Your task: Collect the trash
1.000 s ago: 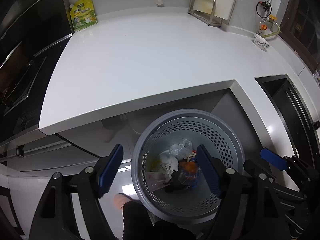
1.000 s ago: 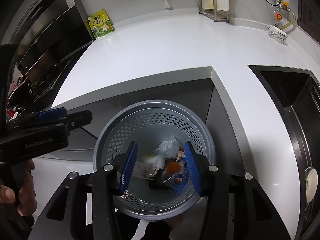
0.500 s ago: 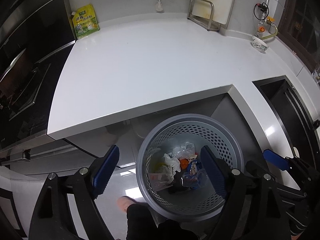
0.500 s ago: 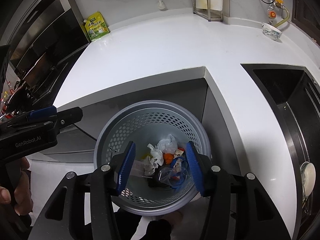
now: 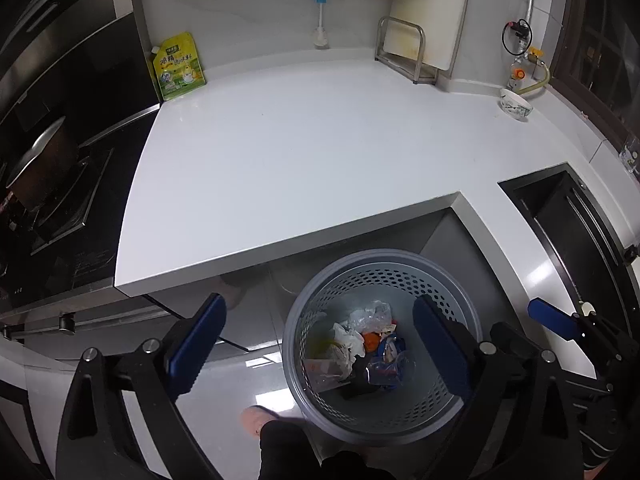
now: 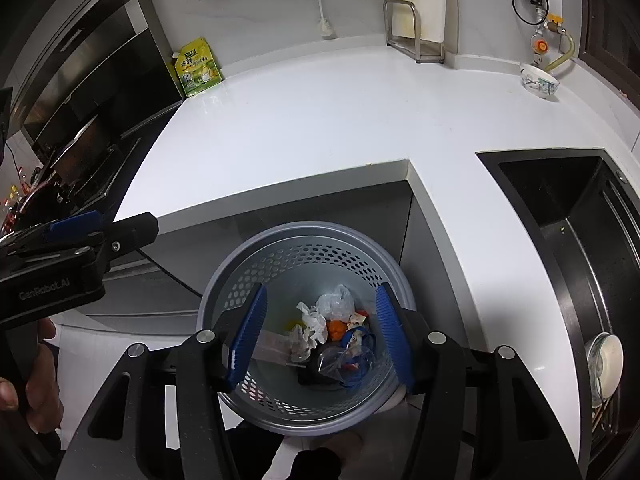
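Note:
A grey perforated trash basket (image 5: 460,292) stands on the floor below the counter corner; it also shows in the right wrist view (image 6: 248,276). Inside lies mixed trash (image 5: 362,346): crumpled white tissue, clear plastic bags, an orange piece and blue wrappers, seen too in the right wrist view (image 6: 332,332). My left gripper (image 5: 320,344) is open and empty, held above the basket's left side. My right gripper (image 6: 320,332) is open and empty, right over the basket. The left gripper's side shows in the right wrist view (image 6: 96,228).
The white L-shaped counter (image 5: 300,160) holds a green-yellow pouch (image 5: 178,66), a cutting-board rack (image 5: 404,52) and a small bowl (image 5: 516,105). A black stove (image 5: 52,184) is at left, a black sink (image 6: 576,208) at right. A slippered foot (image 5: 260,420) stands by the basket.
Both grippers have risen and drawn back from the basket, so more of the counter and wall shows. A clear plastic wrapper with blue bits now lies in the basket. Both jaws stay open.

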Demonstrator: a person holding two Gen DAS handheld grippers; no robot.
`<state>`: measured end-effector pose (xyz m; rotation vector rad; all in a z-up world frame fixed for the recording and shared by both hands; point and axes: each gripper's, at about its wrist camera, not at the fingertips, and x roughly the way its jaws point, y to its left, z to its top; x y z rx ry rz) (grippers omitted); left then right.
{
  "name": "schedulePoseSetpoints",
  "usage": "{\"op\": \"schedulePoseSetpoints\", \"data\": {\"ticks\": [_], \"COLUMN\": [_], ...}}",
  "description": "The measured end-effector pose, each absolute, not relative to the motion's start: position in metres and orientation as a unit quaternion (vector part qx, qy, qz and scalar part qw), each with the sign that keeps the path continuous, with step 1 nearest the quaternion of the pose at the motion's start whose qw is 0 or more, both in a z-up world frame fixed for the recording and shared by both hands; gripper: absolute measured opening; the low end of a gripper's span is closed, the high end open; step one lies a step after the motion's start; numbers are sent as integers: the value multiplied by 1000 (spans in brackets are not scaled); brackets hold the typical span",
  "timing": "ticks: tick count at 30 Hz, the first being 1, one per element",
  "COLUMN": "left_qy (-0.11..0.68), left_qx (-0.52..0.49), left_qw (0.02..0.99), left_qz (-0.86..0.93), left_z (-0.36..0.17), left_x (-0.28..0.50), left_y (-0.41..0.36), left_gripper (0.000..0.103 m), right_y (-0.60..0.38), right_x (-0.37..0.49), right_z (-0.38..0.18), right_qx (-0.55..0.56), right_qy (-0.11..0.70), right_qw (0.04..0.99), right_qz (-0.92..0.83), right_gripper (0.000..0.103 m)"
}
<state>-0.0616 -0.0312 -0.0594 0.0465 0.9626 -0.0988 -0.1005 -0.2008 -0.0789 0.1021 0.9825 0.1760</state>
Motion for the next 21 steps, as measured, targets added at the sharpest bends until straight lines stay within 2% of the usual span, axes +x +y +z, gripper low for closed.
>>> {"op": "schedulePoseSetpoints", "data": {"ticks": [21], "left_qy": [477], "left_qx": [9], "left_qw": [878], "left_qz": [-36], "left_z": [-63], "left_x": [-63], "left_y": [-24], "left_gripper": [97], "right_y": [-202], "right_x": [-102], "right_z": [-76], "right_qx": [51], "right_qy": [470], "right_qw": [877], "right_qz": [80], "right_gripper": [56]}}
